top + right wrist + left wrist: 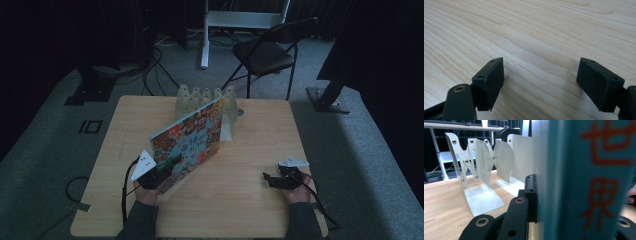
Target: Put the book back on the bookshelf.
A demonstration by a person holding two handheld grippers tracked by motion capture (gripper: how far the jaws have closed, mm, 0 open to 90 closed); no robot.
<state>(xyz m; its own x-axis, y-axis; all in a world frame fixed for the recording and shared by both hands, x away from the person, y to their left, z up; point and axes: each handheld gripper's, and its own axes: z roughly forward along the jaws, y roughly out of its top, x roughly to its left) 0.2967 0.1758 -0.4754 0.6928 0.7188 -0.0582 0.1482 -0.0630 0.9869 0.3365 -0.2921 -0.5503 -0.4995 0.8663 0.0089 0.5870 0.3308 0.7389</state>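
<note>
A large picture book with a colourful cover stands tilted on its lower edge on the wooden table. My left gripper is shut on its near lower corner. In the left gripper view the teal spine with red characters sits between the jaws, and the left pad presses flat against it. Behind the book stands a white metal book rack with several upright dividers. My right gripper rests low at the table's right front, open, with bare wood between its pads.
A black folding chair stands beyond the table's far edge, next to a white stand leg. Cables lie on the grey carpet at the left. Dark stands flank the table at the back.
</note>
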